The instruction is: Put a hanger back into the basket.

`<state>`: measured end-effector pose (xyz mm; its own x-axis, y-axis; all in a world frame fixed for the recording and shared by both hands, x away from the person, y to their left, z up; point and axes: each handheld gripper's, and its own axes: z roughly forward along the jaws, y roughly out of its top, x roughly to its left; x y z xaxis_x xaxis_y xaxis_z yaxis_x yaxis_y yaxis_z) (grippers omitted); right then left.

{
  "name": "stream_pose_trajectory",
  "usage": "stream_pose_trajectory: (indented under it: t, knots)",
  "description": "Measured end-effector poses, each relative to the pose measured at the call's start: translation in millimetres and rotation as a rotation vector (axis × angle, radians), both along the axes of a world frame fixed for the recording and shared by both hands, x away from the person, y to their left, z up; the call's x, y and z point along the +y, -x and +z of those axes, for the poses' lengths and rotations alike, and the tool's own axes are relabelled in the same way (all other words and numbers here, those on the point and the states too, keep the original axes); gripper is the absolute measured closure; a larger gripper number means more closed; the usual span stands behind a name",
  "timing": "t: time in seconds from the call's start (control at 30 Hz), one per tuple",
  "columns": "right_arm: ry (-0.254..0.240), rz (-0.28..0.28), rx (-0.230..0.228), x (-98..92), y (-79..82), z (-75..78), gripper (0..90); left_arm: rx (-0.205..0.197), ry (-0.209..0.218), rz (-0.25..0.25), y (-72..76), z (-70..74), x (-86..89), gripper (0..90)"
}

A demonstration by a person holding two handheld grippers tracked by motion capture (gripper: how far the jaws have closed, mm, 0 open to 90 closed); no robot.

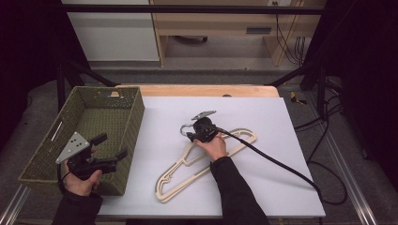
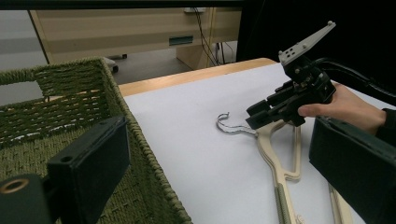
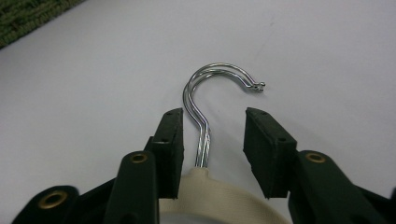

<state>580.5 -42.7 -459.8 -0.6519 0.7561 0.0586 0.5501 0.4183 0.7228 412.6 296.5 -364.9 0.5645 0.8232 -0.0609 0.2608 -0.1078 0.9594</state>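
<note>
High view first: white desk (image 1: 263, 178) dead centre, with two cream hangers (image 1: 206, 159) lying stacked on it, long bodies running from about 7 o'clock up toward 1 o'clock, metal hook (image 1: 184, 128) sticking out at the 11 o'clock end. Right gripper (image 1: 191, 136) down low at the hangers' neck, held in the right hand (image 1: 213, 146), black cable (image 1: 277, 161) trailing away toward 4 o'clock and off the desk edge. Over at 9 o'clock, a green woven basket (image 1: 133, 117) sitting on the desk's left side, and the left gripper (image 1: 112, 147) held by the left hand (image 1: 82, 183) at the basket's near corner, around 8 o'clock, well apart from the hangers. Right gripper view now: jaws spread apart, one either side of the twin wire hook (image 3: 205, 116), left pad just beside the shank, right pad clear of it, nothing pinched; cream neck (image 3: 205, 179) peeking up between the jaw bases. Left gripper view: jaws wide open and holding nothing, basket rim (image 2: 140, 149) running between them, right gripper (image 2: 259, 114) hovering at the hook (image 2: 226, 123) toward 2 o'clock.
</note>
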Motion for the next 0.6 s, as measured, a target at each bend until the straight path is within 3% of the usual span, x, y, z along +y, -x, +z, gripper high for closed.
stream_pose_trajectory:
  t: [0.17,0.6]
  knots:
    - [-0.025,-0.016,0.038,3.3,-2.5,-5.1,70.3,-0.002,0.001,0.000,0.2,0.3,0.3,5.3]
    - [-0.042,-0.013,0.064,5.0,-4.5,-11.1,87.4,0.003,-0.002,-0.002,-0.5,-0.8,-1.4,5.4]
